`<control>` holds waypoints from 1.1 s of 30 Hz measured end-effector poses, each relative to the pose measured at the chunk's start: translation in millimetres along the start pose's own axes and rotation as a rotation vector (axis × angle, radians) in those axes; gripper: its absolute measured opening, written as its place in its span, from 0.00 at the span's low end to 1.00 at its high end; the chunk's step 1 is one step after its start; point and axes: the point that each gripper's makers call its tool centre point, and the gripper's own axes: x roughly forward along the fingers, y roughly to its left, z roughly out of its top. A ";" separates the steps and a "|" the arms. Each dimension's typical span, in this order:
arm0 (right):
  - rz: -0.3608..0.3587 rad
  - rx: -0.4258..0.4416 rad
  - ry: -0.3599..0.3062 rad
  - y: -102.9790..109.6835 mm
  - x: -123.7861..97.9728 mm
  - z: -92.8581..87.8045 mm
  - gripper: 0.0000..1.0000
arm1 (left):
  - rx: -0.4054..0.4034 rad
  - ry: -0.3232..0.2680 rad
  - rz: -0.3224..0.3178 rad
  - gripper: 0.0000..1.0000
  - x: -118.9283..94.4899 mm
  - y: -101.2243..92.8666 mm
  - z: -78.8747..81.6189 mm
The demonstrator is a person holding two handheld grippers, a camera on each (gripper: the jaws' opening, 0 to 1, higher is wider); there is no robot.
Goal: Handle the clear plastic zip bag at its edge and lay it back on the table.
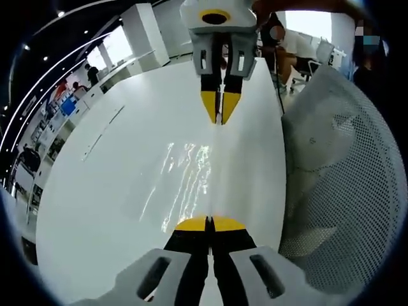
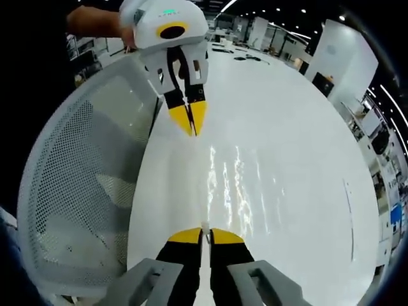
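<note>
A clear plastic zip bag (image 1: 185, 182) (image 2: 237, 182) is stretched flat just over the white table (image 1: 89, 204) (image 2: 312, 121), seen mostly as streaks of glare. In the left gripper view my left gripper (image 1: 208, 223) rises from the bottom, its yellow-tipped jaws shut on the bag's near edge. Facing it from the top, the right gripper (image 1: 220, 118) is shut on the far edge. The right gripper view mirrors this. My right gripper (image 2: 204, 234) pinches a thin clear edge, and the left gripper (image 2: 190, 125) comes in from above, held by a hand.
A white mesh chair (image 1: 341, 185) (image 2: 73, 191) stands close against the table's edge beside both grippers. A thin slot (image 1: 102, 134) (image 2: 349, 217) runs in the tabletop on the far side. People and desks (image 1: 299, 48) fill the room behind.
</note>
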 end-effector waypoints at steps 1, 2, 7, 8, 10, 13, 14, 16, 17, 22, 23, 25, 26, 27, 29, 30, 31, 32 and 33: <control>-0.002 0.004 -0.002 0.3 0.4 0.2 0.01 | 0.001 -0.002 -0.001 0.00 1.8 0.6 -2.0; -0.004 0.011 -0.009 1.4 1.6 1.6 0.04 | 0.004 -0.004 0.000 0.00 2.2 0.8 -2.5; 0.013 0.015 -0.020 8.0 7.2 2.1 0.06 | 0.067 -0.007 0.032 0.00 0.1 4.5 -1.1; 0.013 0.014 -0.021 9.0 7.7 2.9 0.06 | 0.065 -0.009 0.031 0.00 0.5 4.7 -1.3; 0.012 0.016 -0.030 9.4 7.8 5.3 0.07 | 0.063 -0.011 0.028 0.00 1.8 5.5 -2.3; 0.008 0.017 -0.044 7.5 7.1 8.0 0.07 | 0.080 -0.010 0.033 0.00 1.0 4.8 -0.5; 0.006 0.017 -0.048 6.8 6.2 9.6 0.07 | 0.086 -0.010 0.032 0.00 1.1 4.3 -0.3; 0.003 0.023 -0.070 6.2 2.2 18.0 0.07 | 0.094 -0.010 0.033 0.00 0.8 4.1 0.6; 0.002 0.026 -0.078 5.9 0.8 21.3 0.07 | 0.095 -0.009 0.032 0.00 1.6 4.2 0.2; -0.007 0.040 -0.122 2.9 -3.7 34.7 0.07 | 0.105 -0.009 0.032 0.00 0.0 2.4 3.2; -0.010 0.042 -0.129 1.9 -4.5 36.8 0.07 | 0.108 -0.011 0.034 0.00 1.6 4.7 2.4; -0.015 0.048 -0.142 -0.2 -5.4 39.8 0.07 | 0.111 -0.011 0.035 0.00 1.1 5.0 2.7; -0.016 0.049 -0.148 -1.3 -5.5 40.6 0.07 | 0.116 -0.008 0.036 0.00 0.7 5.2 2.3; -0.018 0.051 -0.151 -1.9 -5.8 41.6 0.07 | 0.117 -0.006 0.037 0.00 0.5 5.1 2.3; -0.025 0.058 -0.169 -5.1 -6.6 45.1 0.07 | 0.122 -0.008 0.038 0.00 0.6 5.1 2.2; -0.026 0.058 -0.174 -5.8 -6.9 46.4 0.07 | 0.132 -0.008 0.039 0.00 0.1 4.4 2.5; -0.025 0.060 -0.177 -6.2 -7.1 47.8 0.07 | 0.135 -0.006 0.039 0.00 -0.4 3.7 2.5; -0.025 0.060 -0.177 -6.2 -6.9 49.0 0.07 | 0.135 -0.005 0.038 0.00 -0.6 3.4 2.4; -0.026 0.057 -0.177 -6.4 -6.6 49.7 0.07 | 0.134 -0.006 0.037 0.00 -0.3 3.6 2.3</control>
